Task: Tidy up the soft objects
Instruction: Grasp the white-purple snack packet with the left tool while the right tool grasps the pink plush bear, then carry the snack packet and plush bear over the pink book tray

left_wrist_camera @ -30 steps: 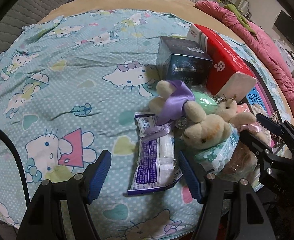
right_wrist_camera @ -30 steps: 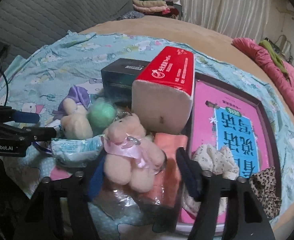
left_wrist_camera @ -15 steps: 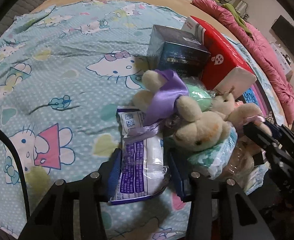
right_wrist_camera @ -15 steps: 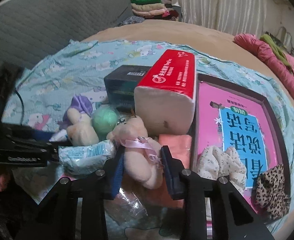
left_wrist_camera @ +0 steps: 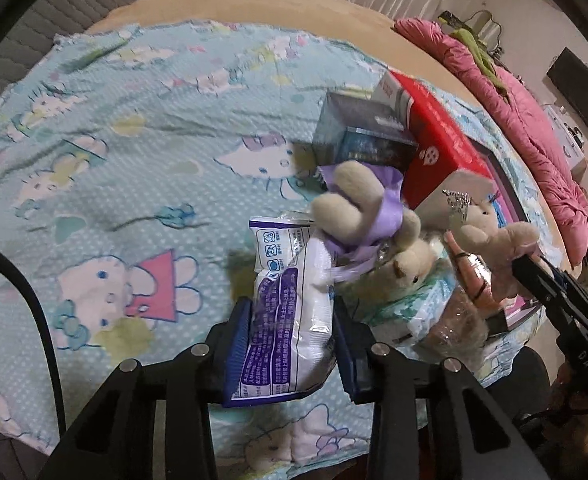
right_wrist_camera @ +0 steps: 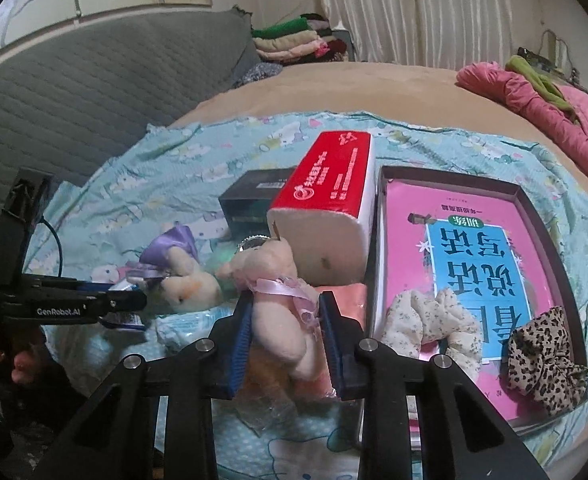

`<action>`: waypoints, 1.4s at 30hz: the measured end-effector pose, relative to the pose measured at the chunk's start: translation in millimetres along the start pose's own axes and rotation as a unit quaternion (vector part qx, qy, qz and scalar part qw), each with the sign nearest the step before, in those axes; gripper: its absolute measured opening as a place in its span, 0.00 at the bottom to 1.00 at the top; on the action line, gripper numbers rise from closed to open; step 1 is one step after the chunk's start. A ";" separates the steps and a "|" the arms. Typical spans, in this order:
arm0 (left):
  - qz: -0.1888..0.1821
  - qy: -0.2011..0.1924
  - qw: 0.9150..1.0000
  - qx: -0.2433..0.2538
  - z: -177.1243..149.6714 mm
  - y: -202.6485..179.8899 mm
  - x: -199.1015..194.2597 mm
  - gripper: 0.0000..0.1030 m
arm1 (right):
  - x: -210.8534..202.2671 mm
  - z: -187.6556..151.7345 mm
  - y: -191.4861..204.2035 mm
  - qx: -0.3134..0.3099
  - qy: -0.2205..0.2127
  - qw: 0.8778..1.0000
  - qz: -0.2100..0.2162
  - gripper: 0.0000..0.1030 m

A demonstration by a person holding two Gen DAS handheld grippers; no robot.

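Soft toys are piled mid-bed on the cartoon cat sheet. Far left, the left hand-held gripper is closing on a white and purple packet, pads already squeezing it. Next over, a bunny with a purple ribbon is touching the packet's top. Then the right hand-held gripper is closing on a pink bear, pinching its body. Behind sit a dark box and a red tissue pack. Far right, a tray holds a pink book, a floral scrunchie and a leopard one.

Dim indoor light; motion blur; fisheye-warped edges
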State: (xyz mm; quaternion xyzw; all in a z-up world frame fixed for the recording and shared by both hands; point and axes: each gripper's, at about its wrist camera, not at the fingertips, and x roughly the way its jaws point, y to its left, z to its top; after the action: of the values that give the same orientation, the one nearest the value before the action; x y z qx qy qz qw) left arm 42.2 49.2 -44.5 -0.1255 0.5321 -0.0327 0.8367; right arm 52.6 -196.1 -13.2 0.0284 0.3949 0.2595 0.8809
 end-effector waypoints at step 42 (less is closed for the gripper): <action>0.001 -0.090 0.991 0.102 17.1 -125.3 -81.4 0.38 | -89.6 10.5 -57.3 0.092 -0.139 0.986 0.001 0.32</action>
State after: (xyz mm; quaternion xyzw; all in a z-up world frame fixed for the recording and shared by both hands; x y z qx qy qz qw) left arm 32.2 -53.6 64.9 -0.0415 0.4487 -0.0751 0.8896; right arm 35.4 -287.0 40.5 0.1460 0.2904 0.2165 0.9206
